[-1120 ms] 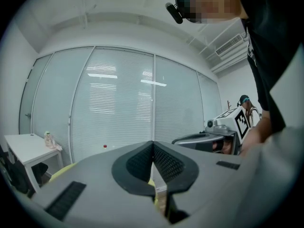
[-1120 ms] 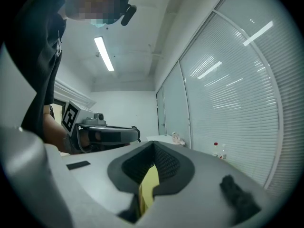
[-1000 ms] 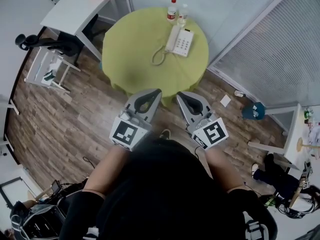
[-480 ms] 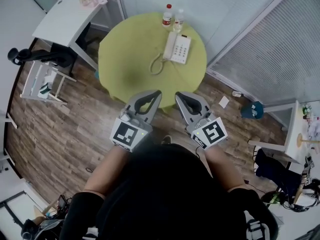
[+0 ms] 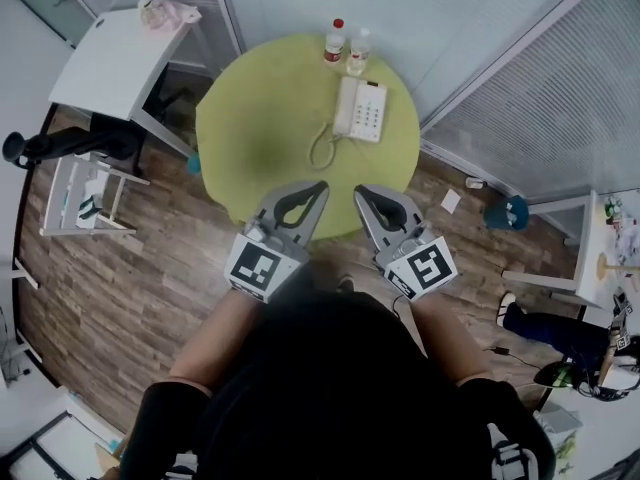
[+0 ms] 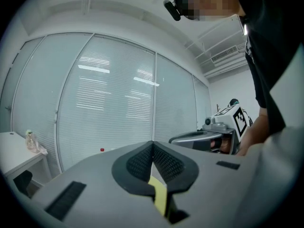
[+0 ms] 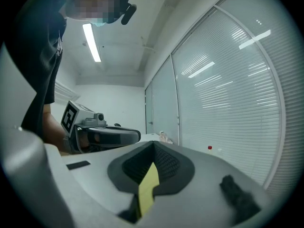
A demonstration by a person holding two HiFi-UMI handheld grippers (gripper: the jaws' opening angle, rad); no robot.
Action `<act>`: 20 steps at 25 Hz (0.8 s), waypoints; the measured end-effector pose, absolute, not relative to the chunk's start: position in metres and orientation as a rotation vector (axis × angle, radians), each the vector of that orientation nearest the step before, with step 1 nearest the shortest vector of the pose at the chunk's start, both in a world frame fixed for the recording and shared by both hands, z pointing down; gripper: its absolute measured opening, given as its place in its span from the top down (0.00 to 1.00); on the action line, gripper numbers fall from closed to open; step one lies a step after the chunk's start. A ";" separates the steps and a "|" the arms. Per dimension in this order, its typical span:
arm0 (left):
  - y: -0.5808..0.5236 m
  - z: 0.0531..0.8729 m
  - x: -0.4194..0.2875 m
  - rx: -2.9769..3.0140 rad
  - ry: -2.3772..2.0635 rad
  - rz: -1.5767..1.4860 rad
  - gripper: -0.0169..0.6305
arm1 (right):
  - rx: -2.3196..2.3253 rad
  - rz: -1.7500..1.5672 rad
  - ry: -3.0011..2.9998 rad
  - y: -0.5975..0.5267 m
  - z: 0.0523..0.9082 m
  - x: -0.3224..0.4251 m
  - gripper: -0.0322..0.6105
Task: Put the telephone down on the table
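Observation:
The white telephone [image 5: 360, 108] lies on the round green table [image 5: 260, 128], its handset on the cradle and its coiled cord [image 5: 320, 150] trailing toward me. My left gripper [image 5: 317, 186] and right gripper [image 5: 361, 191] are held side by side at the table's near edge, well short of the phone. Both are shut and hold nothing. In the left gripper view the left gripper's [image 6: 153, 143] black pads meet, and the right gripper [image 6: 199, 137] shows beside it. The right gripper view shows the right gripper [image 7: 153, 144] with its pads together too.
Two bottles [image 5: 333, 40] stand at the table's far edge. A white desk [image 5: 110, 63], a black chair [image 5: 60, 146] and a white rack [image 5: 75, 183] are at the left. Glass walls with blinds close off the back. A blue object [image 5: 508, 211] and paper [image 5: 451, 201] lie on the floor.
The person has stepped forward toward the green table, carrying both grippers along. Floor and furniture have slid back in the view. Both grippers stay shut.

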State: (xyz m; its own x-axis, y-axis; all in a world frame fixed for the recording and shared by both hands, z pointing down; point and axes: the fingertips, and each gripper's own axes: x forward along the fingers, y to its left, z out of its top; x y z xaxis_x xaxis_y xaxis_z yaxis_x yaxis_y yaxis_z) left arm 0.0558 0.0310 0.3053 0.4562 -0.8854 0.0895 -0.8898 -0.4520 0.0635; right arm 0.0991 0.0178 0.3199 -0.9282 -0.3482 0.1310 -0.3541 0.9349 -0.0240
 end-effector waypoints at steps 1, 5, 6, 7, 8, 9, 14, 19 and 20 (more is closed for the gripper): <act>0.027 0.305 0.050 2.601 -1.573 0.068 0.95 | 0.553 0.073 -2.963 0.015 0.320 0.093 0.92; 0.013 0.305 0.025 2.624 -1.539 0.060 0.95 | 0.597 0.083 -2.946 0.004 0.322 0.068 0.92; 0.011 0.307 0.019 2.626 -1.524 0.064 0.95 | 0.609 0.085 -2.941 0.001 0.323 0.063 0.92; 0.009 0.309 0.014 2.626 -1.508 0.071 0.95 | 0.621 0.088 -2.936 -0.001 0.324 0.058 0.92; 0.007 0.310 0.010 2.626 -1.493 0.072 0.95 | 0.635 0.090 -2.931 -0.003 0.325 0.054 0.92; 0.005 0.312 0.006 2.626 -1.481 0.067 0.95 | 0.650 0.092 -2.926 -0.005 0.326 0.050 0.92; -0.005 0.315 -0.017 2.669 -1.428 0.052 0.95 | 0.728 0.098 -2.903 -0.011 0.330 0.029 0.92; -0.007 0.314 -0.031 2.686 -1.378 0.039 0.95 | 0.797 0.114 -2.872 -0.012 0.335 0.018 0.92; -0.007 0.315 -0.033 2.686 -1.372 0.036 0.95 | 0.807 0.118 -2.867 -0.012 0.336 0.016 0.92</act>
State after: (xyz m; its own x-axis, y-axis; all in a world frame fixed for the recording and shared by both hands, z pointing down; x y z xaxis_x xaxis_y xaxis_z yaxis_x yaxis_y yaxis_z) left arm -0.0333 -0.0072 0.3147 0.5878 -0.8052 0.0778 -0.8082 -0.5803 0.1003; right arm 0.0162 -0.0121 0.3359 -0.8413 -0.5113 0.1757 -0.5240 0.8511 -0.0323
